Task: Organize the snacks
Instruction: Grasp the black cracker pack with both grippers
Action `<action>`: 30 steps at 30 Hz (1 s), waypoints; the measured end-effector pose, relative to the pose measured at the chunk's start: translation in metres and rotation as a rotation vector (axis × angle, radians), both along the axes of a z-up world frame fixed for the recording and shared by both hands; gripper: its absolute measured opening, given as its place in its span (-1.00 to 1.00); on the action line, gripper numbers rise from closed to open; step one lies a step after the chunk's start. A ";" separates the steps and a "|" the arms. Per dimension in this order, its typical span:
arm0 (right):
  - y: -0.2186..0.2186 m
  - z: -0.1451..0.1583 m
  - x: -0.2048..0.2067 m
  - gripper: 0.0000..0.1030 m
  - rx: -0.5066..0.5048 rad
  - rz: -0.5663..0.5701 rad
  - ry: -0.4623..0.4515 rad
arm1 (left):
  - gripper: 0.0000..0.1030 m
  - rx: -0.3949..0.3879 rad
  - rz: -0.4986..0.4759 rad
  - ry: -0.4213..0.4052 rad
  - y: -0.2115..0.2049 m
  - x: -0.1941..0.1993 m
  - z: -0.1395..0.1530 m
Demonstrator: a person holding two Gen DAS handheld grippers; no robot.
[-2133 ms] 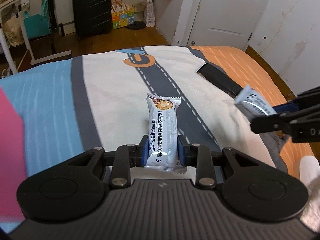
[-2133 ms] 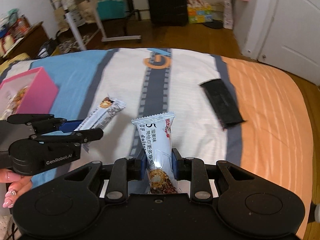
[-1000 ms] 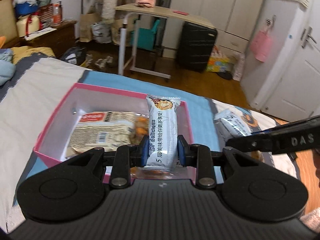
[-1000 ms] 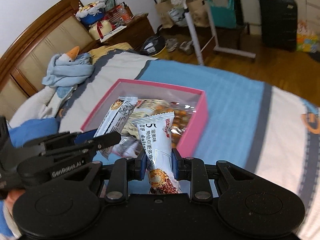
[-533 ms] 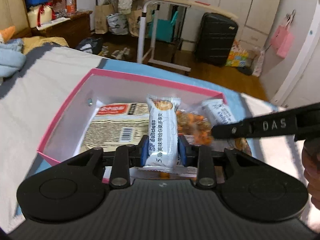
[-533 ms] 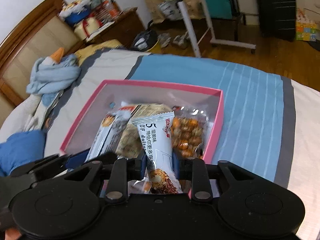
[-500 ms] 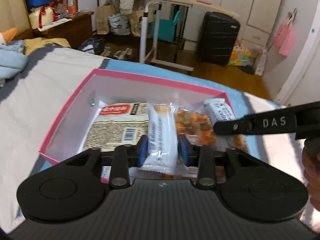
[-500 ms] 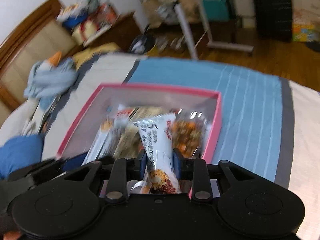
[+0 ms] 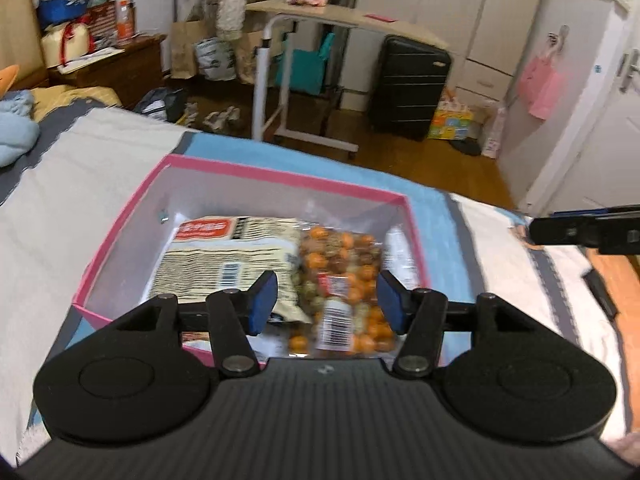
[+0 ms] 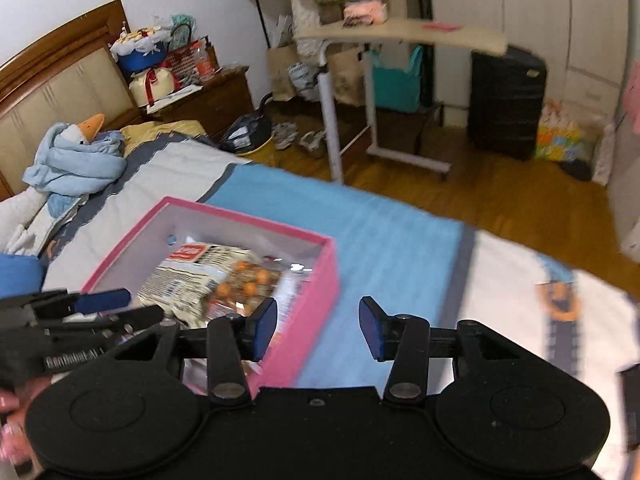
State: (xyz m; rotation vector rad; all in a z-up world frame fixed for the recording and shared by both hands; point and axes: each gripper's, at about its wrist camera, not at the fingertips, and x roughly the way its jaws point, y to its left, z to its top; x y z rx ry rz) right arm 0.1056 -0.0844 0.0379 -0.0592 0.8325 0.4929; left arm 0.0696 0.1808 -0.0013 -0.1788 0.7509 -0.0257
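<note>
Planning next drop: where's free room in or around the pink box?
Inside the pink box, bare floor shows along the far wall and left wall, beyond the beige snack bag. The near right half is crowded: the nut pack overlaps the bag. Outside, the blue bedspread right of the box is bare.

the pink box (image 9: 120, 232) stands open-topped on the bed (image 9: 68, 184), so entry from above is free; its walls block any level approach. inside, a cream packet (image 9: 224, 256) at 10 o'clock and a bag of orange snacks (image 9: 340, 264) at 12 cover the floor. at 3 o'clock of the box, blue bedspread (image 10: 400, 248) lies bare.
</note>
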 end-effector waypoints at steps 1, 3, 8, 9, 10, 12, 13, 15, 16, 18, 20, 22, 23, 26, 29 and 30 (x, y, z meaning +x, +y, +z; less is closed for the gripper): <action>-0.011 0.006 -0.004 0.03 -0.009 -0.011 -0.014 | 0.06 -0.004 -0.020 -0.001 -0.005 -0.001 0.004; -0.051 0.022 -0.016 0.06 -0.038 -0.045 -0.041 | 0.08 -0.014 -0.061 0.005 -0.015 -0.002 0.010; -0.100 0.031 -0.027 0.22 -0.076 -0.098 -0.068 | 0.08 -0.052 -0.154 0.031 -0.045 0.003 0.022; -0.115 0.031 -0.027 0.27 -0.077 -0.118 -0.071 | 0.08 -0.051 -0.171 0.036 -0.053 0.005 0.024; -0.137 0.028 -0.028 0.28 -0.081 -0.153 -0.080 | 0.08 -0.045 -0.193 0.037 -0.063 0.007 0.026; -0.150 0.023 -0.027 0.28 -0.099 -0.180 -0.086 | 0.08 -0.036 -0.232 0.040 -0.083 0.011 0.028; -0.160 0.019 -0.026 0.29 -0.119 -0.201 -0.095 | 0.09 -0.038 -0.252 0.041 -0.092 0.013 0.027; -0.180 0.005 -0.023 0.32 -0.167 -0.245 -0.109 | 0.10 -0.051 -0.284 0.056 -0.112 0.020 0.023; -0.190 -0.003 -0.020 0.32 -0.186 -0.272 -0.106 | 0.10 -0.059 -0.303 0.066 -0.123 0.025 0.020; -0.209 -0.021 -0.013 0.32 -0.197 -0.291 -0.084 | 0.10 -0.067 -0.336 0.091 -0.144 0.035 0.011; -0.222 -0.038 -0.009 0.32 -0.165 -0.252 -0.033 | 0.10 -0.073 -0.372 0.106 -0.166 0.045 0.000; -0.231 -0.060 -0.013 0.32 -0.208 -0.207 -0.031 | 0.10 -0.084 -0.407 0.128 -0.187 0.056 -0.012; -0.232 -0.069 -0.016 0.32 -0.246 -0.211 -0.051 | 0.10 -0.091 -0.420 0.134 -0.195 0.061 -0.018; -0.237 -0.080 -0.014 0.32 -0.275 -0.220 -0.074 | 0.07 -0.110 -0.456 0.142 -0.226 0.076 -0.036; -0.253 -0.102 -0.007 0.32 -0.279 -0.260 -0.087 | 0.07 -0.136 -0.490 0.145 -0.258 0.089 -0.055; -0.260 -0.112 -0.002 0.32 -0.281 -0.290 -0.072 | 0.07 -0.150 -0.496 0.146 -0.267 0.092 -0.061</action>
